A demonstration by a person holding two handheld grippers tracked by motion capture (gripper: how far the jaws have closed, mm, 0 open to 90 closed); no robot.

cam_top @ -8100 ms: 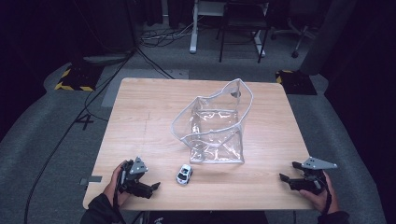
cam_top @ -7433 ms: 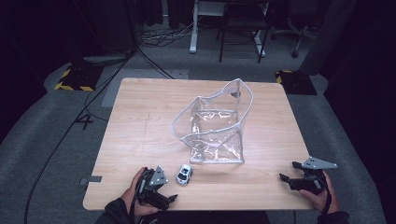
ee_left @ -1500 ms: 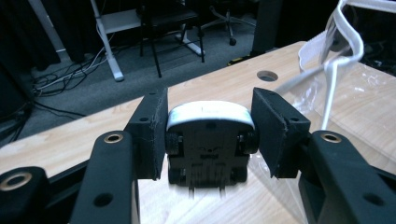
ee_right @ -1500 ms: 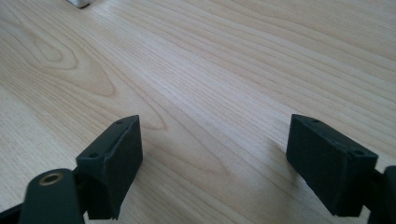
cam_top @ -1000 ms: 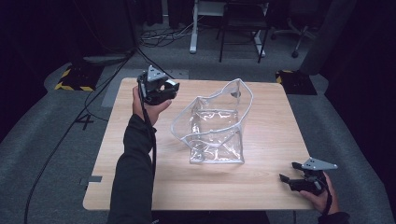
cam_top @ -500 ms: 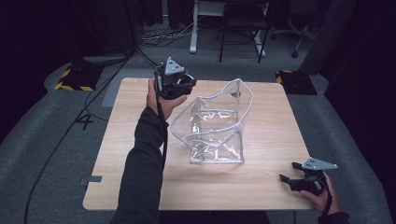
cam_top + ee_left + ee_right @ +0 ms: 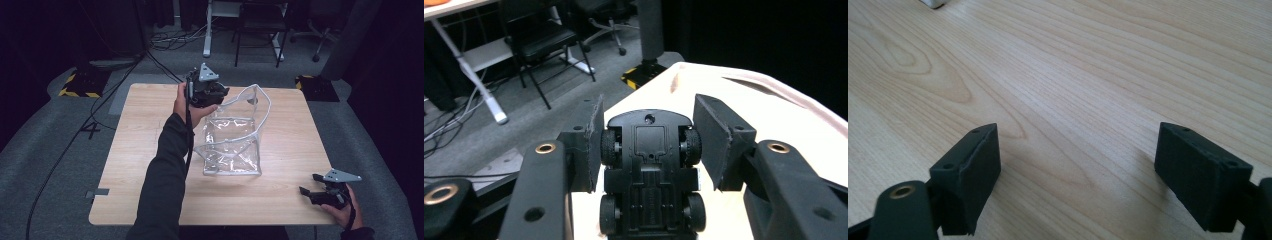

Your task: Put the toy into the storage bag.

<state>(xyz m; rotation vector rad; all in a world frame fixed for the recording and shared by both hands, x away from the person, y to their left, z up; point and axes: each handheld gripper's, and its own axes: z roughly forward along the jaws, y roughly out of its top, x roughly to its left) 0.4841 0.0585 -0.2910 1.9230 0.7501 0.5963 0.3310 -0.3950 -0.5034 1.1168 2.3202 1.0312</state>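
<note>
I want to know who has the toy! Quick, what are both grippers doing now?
Left gripper: fingers closed on the toy car, its underside facing the camera.
Right gripper: fingers open, holding nothing, low over the wooden table.

A light wooden counter [image 7: 135, 165] stands on grey floor. A clear plastic bag [image 7: 232, 145] stands open near its middle.

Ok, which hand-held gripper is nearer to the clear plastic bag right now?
Left. The left hand-held gripper, clamped on a toy car, is raised at the clear plastic bag's far rim. The right hand-held gripper rests open at the table's near right corner.
</note>
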